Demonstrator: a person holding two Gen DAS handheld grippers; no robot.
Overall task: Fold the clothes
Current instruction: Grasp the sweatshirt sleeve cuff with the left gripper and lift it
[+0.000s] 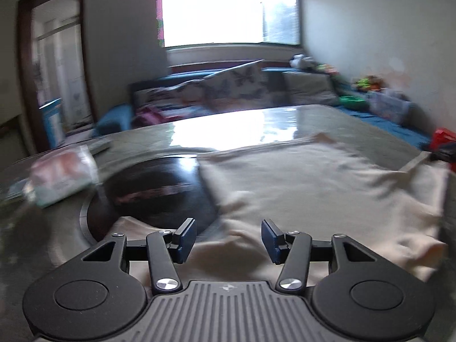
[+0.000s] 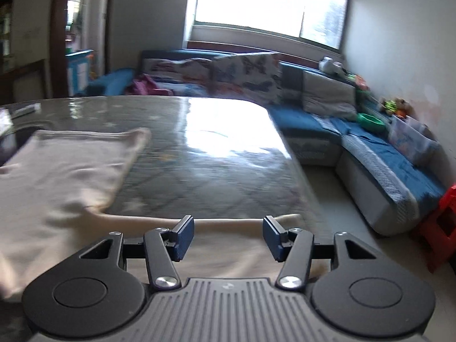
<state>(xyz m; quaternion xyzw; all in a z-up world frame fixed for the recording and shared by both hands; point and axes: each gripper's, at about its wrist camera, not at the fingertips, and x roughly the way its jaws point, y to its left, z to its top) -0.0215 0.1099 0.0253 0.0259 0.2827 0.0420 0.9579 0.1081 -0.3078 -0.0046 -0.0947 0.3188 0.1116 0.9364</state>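
Your left gripper (image 1: 229,240) hangs over the near edge of the cream garment (image 1: 313,188), jaws spread, nothing between them. Your right gripper (image 2: 228,238) sits above the same garment's near hem, jaws likewise spread and empty. The garment lies flat on the glossy table (image 2: 205,154), partly covering the dark round inset (image 1: 154,188). Beyond the table stand a blue sofa (image 2: 370,154) and a window (image 1: 228,11).
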